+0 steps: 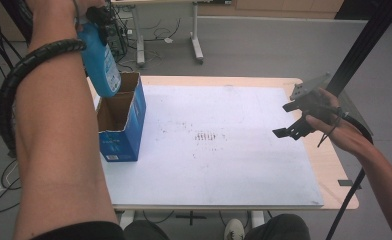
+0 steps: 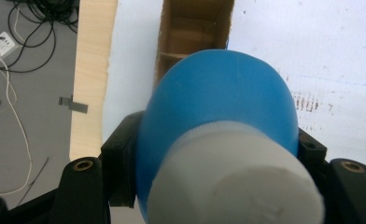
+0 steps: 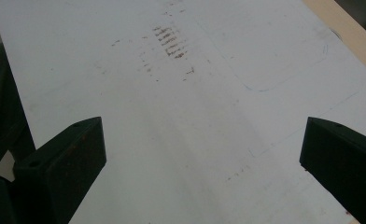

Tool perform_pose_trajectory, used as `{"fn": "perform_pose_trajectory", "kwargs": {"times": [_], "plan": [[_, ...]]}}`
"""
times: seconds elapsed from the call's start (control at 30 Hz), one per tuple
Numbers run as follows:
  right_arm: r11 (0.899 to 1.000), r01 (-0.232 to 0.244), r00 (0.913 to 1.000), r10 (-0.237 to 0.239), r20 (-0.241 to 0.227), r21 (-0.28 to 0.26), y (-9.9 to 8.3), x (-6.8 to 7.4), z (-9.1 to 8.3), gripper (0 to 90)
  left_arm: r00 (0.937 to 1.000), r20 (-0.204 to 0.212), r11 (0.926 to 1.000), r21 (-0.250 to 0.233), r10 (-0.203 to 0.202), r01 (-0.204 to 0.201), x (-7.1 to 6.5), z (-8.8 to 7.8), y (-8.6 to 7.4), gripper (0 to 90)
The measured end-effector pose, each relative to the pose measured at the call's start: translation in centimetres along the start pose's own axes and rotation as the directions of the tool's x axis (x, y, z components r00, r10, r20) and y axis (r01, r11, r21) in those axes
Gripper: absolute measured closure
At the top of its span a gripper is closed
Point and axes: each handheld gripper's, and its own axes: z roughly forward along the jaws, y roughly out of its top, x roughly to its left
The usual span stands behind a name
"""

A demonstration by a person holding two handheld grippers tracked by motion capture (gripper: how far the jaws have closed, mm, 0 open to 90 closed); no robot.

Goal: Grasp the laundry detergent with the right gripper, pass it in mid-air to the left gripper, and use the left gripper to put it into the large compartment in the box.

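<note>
Below the left tool: an open blue cardboard box point(image 1: 123, 122), its mouth facing up, standing at the table's left edge.
Left tool point(image 1: 98, 20): held high, jaws clamped on the neck end of a blue bottle point(image 1: 101, 62); in the left gripper view the bottle point(image 2: 218, 121) swells out between both jaws, its white cap point(image 2: 235, 186) nearest the camera.
Bottle position: hanging base-down and slightly tilted from the left tool, its lower end level with the box's far rim, just above the opening; whether it touches the cardboard cannot be told.
Box edges: flaps stand up around the mouth; the opening point(image 2: 195, 28) lies straight ahead of the left tool's jaws, narrow beside the bottle's width.
Right tool point(image 1: 290, 127): jaws spread wide with nothing between them, hovering over the table's right side, well apart from the box.
Ahead of the right tool: bare white sheet point(image 3: 181, 116) with brown scuff marks point(image 3: 169, 42) and a faint blue outline; the wooden table point(image 3: 354, 42) edge runs just beyond its right jaw.
Between the tools: wide, flat white surface.
Table margins: a wooden strip point(image 1: 334, 165) shows past the white sheet under the right hand point(image 1: 341, 130).
</note>
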Motion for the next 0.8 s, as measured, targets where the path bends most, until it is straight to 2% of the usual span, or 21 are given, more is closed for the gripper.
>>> {"fn": "perform_pose_trajectory", "kwargs": {"times": [0.33,0.63,0.8], "plan": [[1.0,-0.002,1.0,0.002,0.001,0.004,-0.3,0.2,0.0,0.3,1.0,-0.002,1.0,0.005,0.001,-0.001,0.2,1.6,-0.1,36.0],[1.0,-0.009,0.9999,0.009,0.004,0.009,-0.7,0.1,-0.2,0.3,0.9999,-0.01,0.9993,0.036,0.009,-0.009,0.7,4.4,-0.2,36.0],[1.0,-0.006,1.0,0.006,0.006,0.01,-0.6,0.2,-0.1,0.3,1.0,-0.007,0.9989,0.047,0.001,0.0,1.1,5.9,-0.4,36.0]]}}
